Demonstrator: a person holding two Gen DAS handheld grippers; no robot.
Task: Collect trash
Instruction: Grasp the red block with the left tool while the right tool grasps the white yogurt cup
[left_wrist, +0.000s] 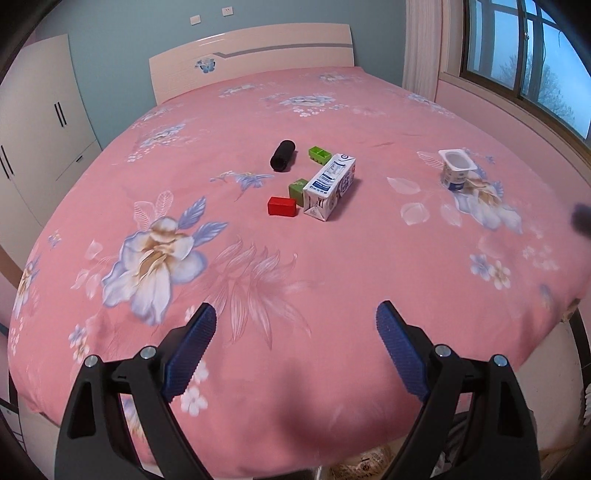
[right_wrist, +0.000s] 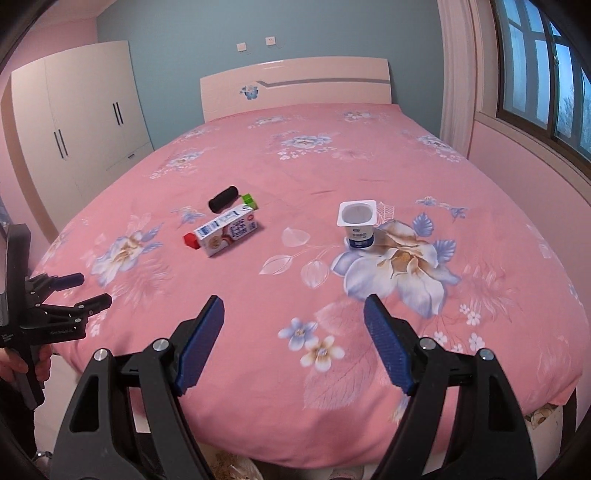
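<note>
nothing appears collected yet. the milk carton (left_wrist: 330, 186) lies on its side mid-bed (left_wrist: 258, 110) among small blocks, and the empty yogurt cup (right_wrist: 357, 223) stands upright well apart. the left claw (left_wrist: 295, 325) and right claw (right_wrist: 293, 314) are held spread wide, empty.

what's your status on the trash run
Left gripper and right gripper open, empty. Carton lying flat, cup upright on bed. Blocks beside carton.
</note>
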